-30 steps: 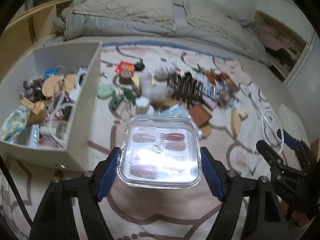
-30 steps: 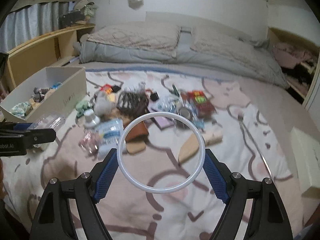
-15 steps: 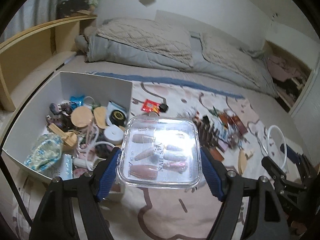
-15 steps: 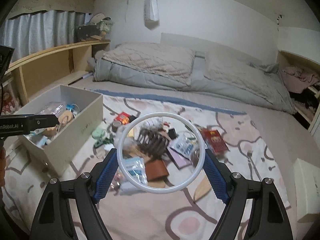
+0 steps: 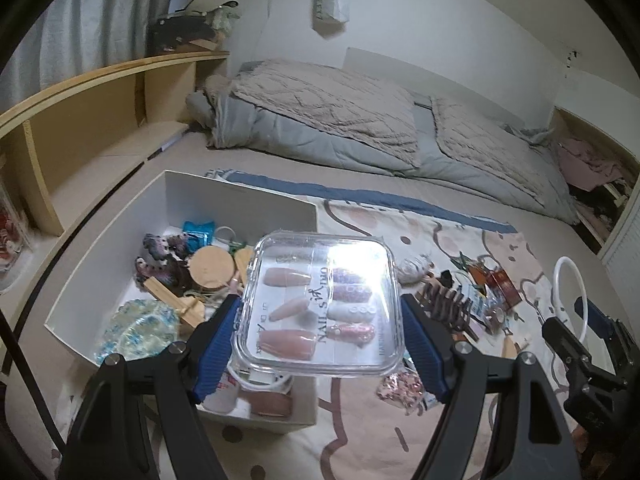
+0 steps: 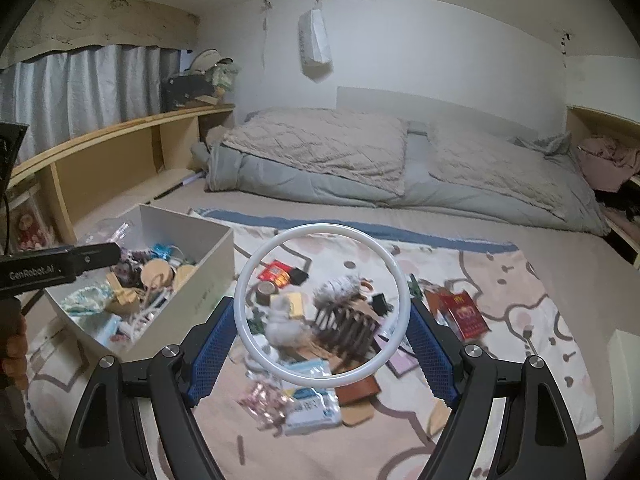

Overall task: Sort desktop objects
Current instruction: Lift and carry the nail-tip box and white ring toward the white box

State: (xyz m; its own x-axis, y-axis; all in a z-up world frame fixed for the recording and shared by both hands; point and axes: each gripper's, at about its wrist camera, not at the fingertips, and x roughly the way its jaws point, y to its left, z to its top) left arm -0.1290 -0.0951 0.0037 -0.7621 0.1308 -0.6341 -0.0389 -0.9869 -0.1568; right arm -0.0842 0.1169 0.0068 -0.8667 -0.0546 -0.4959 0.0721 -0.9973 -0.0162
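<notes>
My left gripper [image 5: 320, 332] is shut on a clear plastic nail-tip case [image 5: 320, 304] and holds it in the air over the right part of the white storage box [image 5: 240, 204], which holds several small items. My right gripper [image 6: 322, 344] is shut on a white plastic ring [image 6: 248, 264] and holds it up above the pile of loose objects [image 6: 344, 320] on the patterned blanket. The ring [image 5: 558, 276] and the right gripper also show at the right edge of the left wrist view. The box [image 6: 208, 264] lies left of the pile.
Folded grey and beige quilts [image 6: 360, 160] lie at the back of the bed. A wooden shelf [image 6: 100, 160] runs along the left wall. A red packet [image 6: 464, 314] and a clear bag [image 6: 312, 404] lie among the loose items. A white box [image 6: 626, 364] sits far right.
My left gripper has lifted and swung left with the nail-tip case, from above the blanket to above the box. My right gripper has risen and tilted up with the ring.
</notes>
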